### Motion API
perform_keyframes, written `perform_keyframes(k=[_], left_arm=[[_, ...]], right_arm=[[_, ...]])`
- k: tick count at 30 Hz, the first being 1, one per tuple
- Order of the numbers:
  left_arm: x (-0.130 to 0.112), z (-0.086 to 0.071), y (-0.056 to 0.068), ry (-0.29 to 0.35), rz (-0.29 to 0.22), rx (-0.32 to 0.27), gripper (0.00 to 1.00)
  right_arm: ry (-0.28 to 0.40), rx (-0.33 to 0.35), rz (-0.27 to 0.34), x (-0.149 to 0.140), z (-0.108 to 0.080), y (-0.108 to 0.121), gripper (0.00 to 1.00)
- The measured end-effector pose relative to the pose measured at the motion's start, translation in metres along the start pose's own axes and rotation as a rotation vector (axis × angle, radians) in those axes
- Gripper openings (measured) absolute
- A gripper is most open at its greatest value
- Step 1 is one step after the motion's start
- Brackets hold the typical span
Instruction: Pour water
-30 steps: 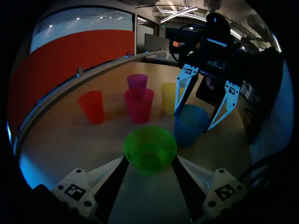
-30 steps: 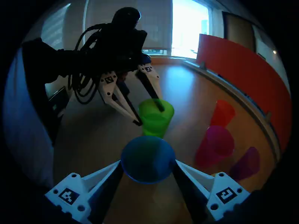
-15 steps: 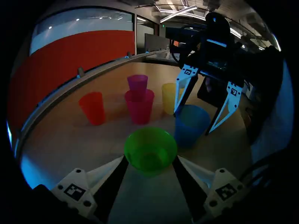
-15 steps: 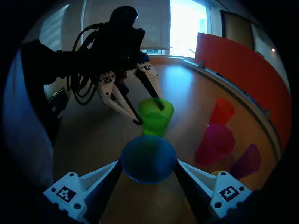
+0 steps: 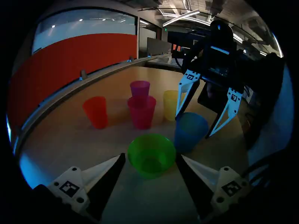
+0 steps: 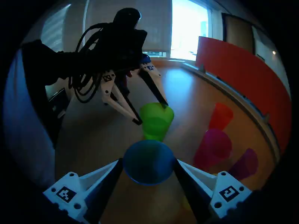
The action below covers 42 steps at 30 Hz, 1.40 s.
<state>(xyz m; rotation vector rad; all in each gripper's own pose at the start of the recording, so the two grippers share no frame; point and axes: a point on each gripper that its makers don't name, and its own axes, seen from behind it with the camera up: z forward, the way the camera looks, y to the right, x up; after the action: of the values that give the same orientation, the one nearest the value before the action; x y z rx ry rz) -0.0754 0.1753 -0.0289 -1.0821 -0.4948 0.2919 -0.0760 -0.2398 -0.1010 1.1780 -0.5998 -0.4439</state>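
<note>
A green cup (image 5: 151, 155) stands on the wooden table between the fingers of my left gripper (image 5: 149, 158). The jaws are open, with a thin gap on each side of the cup. From the right gripper view the same green cup (image 6: 156, 120) sits between the left gripper's (image 6: 151, 113) spread fingers. My right gripper (image 6: 148, 164) is shut on a blue cup (image 6: 149, 167), which stands just beside the green one. In the left gripper view that blue cup (image 5: 190, 130) is straddled by the right gripper (image 5: 192, 125).
Behind them stand an orange cup (image 5: 96, 111), a pink cup (image 5: 141, 111), a purple cup (image 5: 139, 88) and a yellow cup (image 5: 170, 103). A raised rail and a red wall (image 5: 71, 56) run along the table's far side. A dark sleeve (image 6: 41, 71) holds the left gripper.
My left gripper's fingers have spread apart and let go of the green cup, which stays on the table. The right gripper still holds the blue cup in about the same place.
</note>
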Motion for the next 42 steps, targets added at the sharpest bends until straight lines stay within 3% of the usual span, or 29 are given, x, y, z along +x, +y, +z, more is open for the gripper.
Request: perform_keyframes(k=[12, 24, 30, 36, 42], left_arm=[[0.014, -0.021, 0.001, 0.032, -0.014, 0.039, 1.0], [0.037, -0.048, -0.006, 0.096, -0.019, 0.111, 1.0], [0.046, -0.057, -0.01, 0.128, -0.02, 0.137, 1.0], [0.054, -0.065, -0.019, 0.169, -0.037, 0.178, 1.0], [0.067, -0.084, -0.044, 0.243, -0.057, 0.303, 1.0]], right_arm=[[0.034, -0.019, 0.001, 0.018, -0.021, -0.002, 1.0], [0.09, -0.081, 0.008, 0.04, -0.051, 0.007, 1.0], [0.108, -0.097, 0.017, 0.043, -0.057, 0.008, 1.0], [0.137, -0.132, 0.036, 0.048, -0.062, 0.017, 1.0], [0.191, -0.223, 0.07, 0.055, -0.078, 0.041, 1.0]])
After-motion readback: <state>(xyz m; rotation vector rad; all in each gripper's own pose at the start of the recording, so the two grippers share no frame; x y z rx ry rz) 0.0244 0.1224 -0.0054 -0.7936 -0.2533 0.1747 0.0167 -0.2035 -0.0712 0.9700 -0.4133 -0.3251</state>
